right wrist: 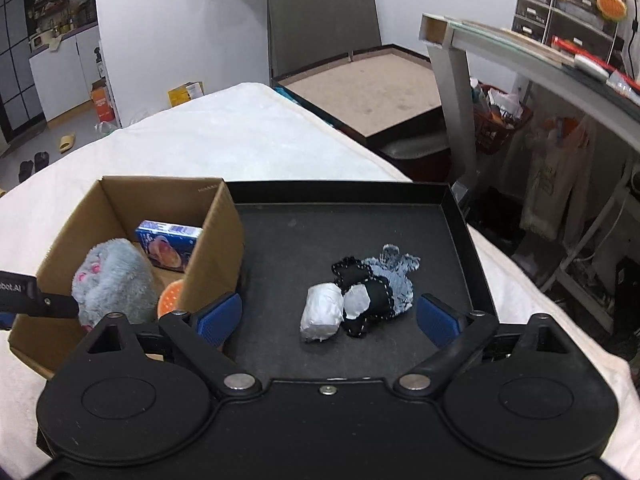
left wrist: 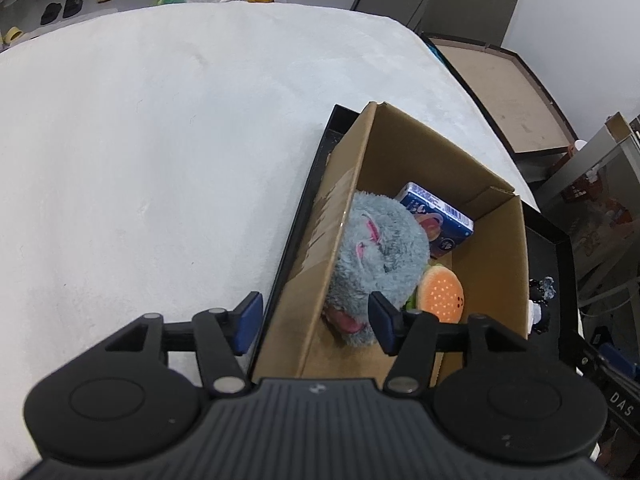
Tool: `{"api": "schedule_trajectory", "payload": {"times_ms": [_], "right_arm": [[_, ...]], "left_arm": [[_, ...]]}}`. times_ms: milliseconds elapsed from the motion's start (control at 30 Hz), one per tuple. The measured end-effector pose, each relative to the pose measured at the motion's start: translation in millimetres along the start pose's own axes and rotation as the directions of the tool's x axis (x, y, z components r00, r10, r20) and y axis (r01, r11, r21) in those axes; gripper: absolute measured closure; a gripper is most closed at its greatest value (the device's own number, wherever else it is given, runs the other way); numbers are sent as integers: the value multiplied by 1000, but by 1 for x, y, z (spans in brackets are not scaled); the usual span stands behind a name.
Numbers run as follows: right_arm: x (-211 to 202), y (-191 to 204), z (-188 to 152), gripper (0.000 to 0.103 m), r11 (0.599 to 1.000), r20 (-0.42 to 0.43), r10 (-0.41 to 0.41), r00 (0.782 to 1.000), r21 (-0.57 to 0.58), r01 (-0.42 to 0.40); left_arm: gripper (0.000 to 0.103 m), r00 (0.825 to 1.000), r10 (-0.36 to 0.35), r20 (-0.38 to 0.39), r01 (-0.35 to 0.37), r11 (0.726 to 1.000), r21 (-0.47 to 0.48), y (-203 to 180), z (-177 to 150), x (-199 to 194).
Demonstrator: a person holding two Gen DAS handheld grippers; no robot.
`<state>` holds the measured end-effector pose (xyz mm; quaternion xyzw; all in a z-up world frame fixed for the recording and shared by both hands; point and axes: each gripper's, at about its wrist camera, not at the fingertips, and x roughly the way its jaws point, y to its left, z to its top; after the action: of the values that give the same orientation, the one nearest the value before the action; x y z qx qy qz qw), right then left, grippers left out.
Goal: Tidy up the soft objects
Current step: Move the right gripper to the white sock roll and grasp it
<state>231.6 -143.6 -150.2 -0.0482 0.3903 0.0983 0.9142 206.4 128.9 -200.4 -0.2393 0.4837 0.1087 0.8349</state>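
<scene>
A corrugated cardboard box (right wrist: pixel 120 216), open-topped, stands in a shallow black tray (right wrist: pixel 460 216) on a white fleecy cover (left wrist: pixel 140 140). Three things lie inside the box: one shaggy grey plush toy (left wrist: pixel 380 252) with pink stitching, one round orange plush burger (left wrist: pixel 442 294) dotted with seeds, and one glossy blue rectangular pack (left wrist: pixel 438 220). On the tray's matte floor lies one small rag doll (right wrist: pixel 360 296) of black and denim cloth with a white head. The left gripper (left wrist: pixel 316 322) hangs partly open over the box wall, empty. The right gripper (right wrist: pixel 330 320) stands wide, its blue ribbed pads apart on either side of the doll, not touching it.
</scene>
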Motion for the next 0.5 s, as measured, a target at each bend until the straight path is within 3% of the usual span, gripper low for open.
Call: {"api": "schedule_trajectory", "payload": {"times_ms": [233,500], "right_arm": [[19,-13,-8,33,998,-28,50,998,33,-49],[45,-21,-10,44,992,-68,100,993,85,-94]], "left_arm": [[38,1000,18,-9,-18,1000,4,-6,1,7],[34,1000,27,-2,-27,1000,12,-13,3,16]]}}
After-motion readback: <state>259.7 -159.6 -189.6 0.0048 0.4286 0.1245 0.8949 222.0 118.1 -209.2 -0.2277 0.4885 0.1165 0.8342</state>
